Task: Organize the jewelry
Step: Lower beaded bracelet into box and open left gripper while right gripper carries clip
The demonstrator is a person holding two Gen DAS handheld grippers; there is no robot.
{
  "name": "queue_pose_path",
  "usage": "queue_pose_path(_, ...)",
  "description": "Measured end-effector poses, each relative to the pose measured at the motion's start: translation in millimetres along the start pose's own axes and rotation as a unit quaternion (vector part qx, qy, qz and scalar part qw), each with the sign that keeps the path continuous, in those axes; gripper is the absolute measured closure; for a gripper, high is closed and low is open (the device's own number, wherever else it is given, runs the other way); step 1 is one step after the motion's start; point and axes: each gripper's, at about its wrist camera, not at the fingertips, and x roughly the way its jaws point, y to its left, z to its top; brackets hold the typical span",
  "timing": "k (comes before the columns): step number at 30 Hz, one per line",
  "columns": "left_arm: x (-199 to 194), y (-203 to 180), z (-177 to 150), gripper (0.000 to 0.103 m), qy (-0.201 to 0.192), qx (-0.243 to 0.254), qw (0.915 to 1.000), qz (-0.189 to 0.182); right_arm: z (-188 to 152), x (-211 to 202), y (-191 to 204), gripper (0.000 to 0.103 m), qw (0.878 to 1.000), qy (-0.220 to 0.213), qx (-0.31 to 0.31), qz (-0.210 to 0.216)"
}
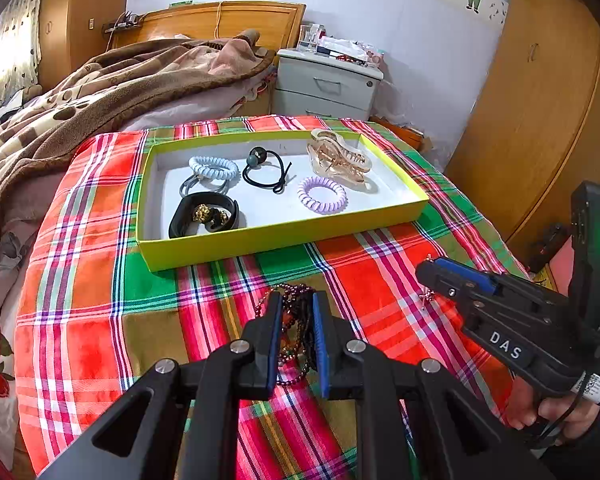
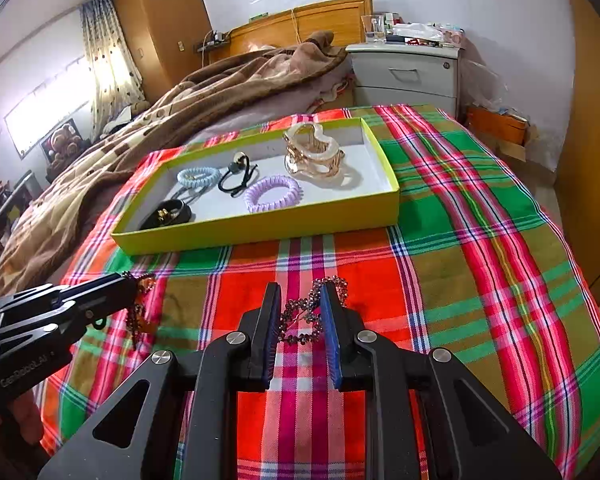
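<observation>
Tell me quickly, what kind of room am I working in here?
Most likely a home bedroom: a bed with a rumpled brown blanket and wooden headboard, a grey nightstand beside it, and tall wooden wardrobes along the wall.

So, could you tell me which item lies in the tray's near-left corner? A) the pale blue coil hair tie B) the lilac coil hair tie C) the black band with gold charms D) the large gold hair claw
C: the black band with gold charms sits by the near-left corner of the yellow-green tray.
</observation>
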Motion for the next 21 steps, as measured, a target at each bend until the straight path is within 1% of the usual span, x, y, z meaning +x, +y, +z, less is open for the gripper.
queue_pose_path(7, -6.3, -1.1, 7.6, 0.087, -0.007, 0.002, 1.0000, 0.002, 12.0, -10.5, 4.3, 0.082, 1.000, -0.017, -0.001, 0.016)
queue_pose_path(14, -13.3, 2.6, 31.3, 0.088, -0.024, 0.006, 0.9997, 0.006, 30.7, -12.6, 1.8, 0.082, 0.999, -0.030, 0.008, 0.019)
queue_pose_path(17, -11.7, 8.5, 34.4, 0.088, -0.019, 0.002, 0.9998, 0.000, 33.5, -14.5, -0.4, 0.082, 0.999, -0.034, 0.011, 0.020)
queue_pose_path(19, -10.2, 11.4, 30.2, 0.087, -0.013, 0.008, 0.9999, -0.008, 32.0, -14.3, -1.5, 0.082, 0.999, -0.033, 0.011, 0.021)
queue_pose_path(21, -3.3, 13.7, 23.9, 0.087, 0.004, 0.007, 0.9999, -0.008, 30.2, -10.6, -3.2, 0.082, 0.999, -0.028, 0.016, 0.023)
